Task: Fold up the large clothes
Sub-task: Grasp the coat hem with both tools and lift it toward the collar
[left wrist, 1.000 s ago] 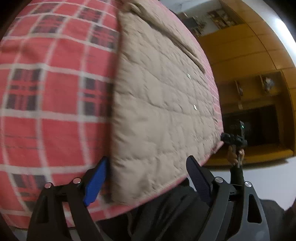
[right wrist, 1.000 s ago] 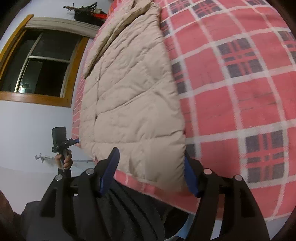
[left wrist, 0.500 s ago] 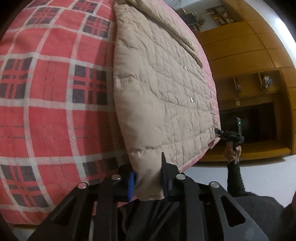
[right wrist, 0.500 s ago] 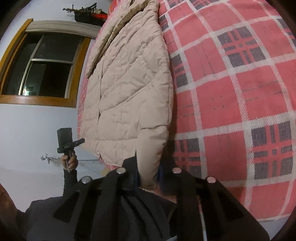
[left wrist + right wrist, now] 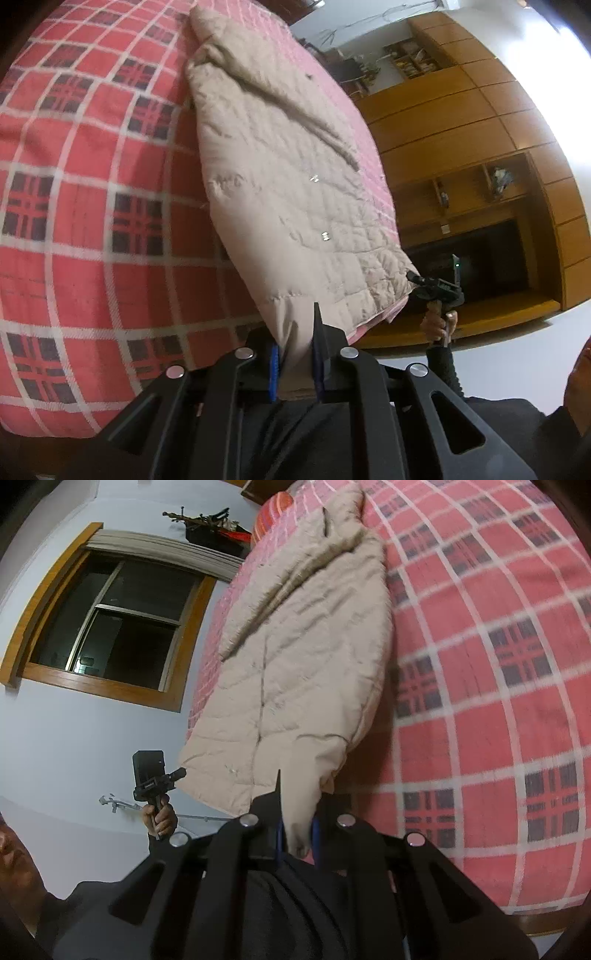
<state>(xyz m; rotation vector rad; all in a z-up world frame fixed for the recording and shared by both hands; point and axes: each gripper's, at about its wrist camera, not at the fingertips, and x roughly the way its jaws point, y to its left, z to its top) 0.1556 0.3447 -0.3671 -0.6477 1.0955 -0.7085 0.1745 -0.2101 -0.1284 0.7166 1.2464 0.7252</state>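
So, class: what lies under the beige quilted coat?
The coat lies on a red plaid blanket, which shows all round it. Both tools, left and right, pinch its hem. What the blanket covers is hidden.

Left gripper (image 5: 297, 354) and right gripper (image 5: 297, 829), jaws clamped.

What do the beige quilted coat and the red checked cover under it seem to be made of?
The beige quilted coat looks like matte woven fabric with soft padding: stitched lines puff it into panels, and small metal snaps glint on it. The red checked cover looks like fuzzy fleece or brushed cotton, its white lines soft-edged; which one is unclear.
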